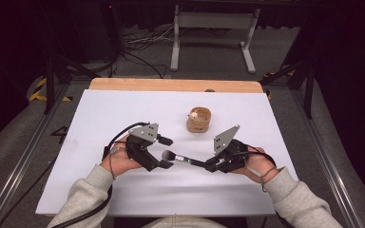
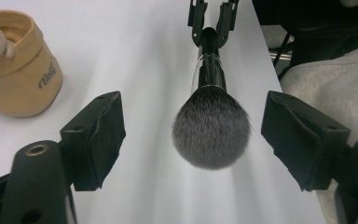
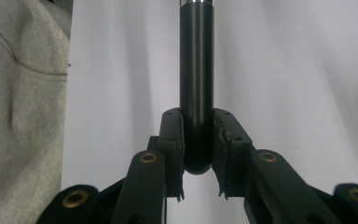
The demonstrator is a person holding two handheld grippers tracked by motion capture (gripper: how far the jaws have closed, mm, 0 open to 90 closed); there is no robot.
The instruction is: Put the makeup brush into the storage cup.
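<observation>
1. High view: on the white tabletop (image 1: 100, 142), the right claw (image 1: 213, 165) pinches the handle end of a makeup brush (image 1: 183, 158) and points its bristle head at the left claw (image 1: 165, 153), whose jaws stand spread around that head. A tan cup (image 1: 199, 119) sits near, behind the brush. This looks like a hand-over; it would go best if the left claw closed on the firm barrel, not the soft bristles.
2. Left gripper view: the left claw (image 2: 192, 140) is wide open, touching nothing; the brush (image 2: 211, 126) head floats between the pads, apart from both. The cup (image 2: 16, 74) stands off to the side.
3. Right gripper view: the right claw (image 3: 197, 140) is pressed tight on the brush (image 3: 196, 84) handle's rounded butt. It should hold until the other grip is firm.
</observation>
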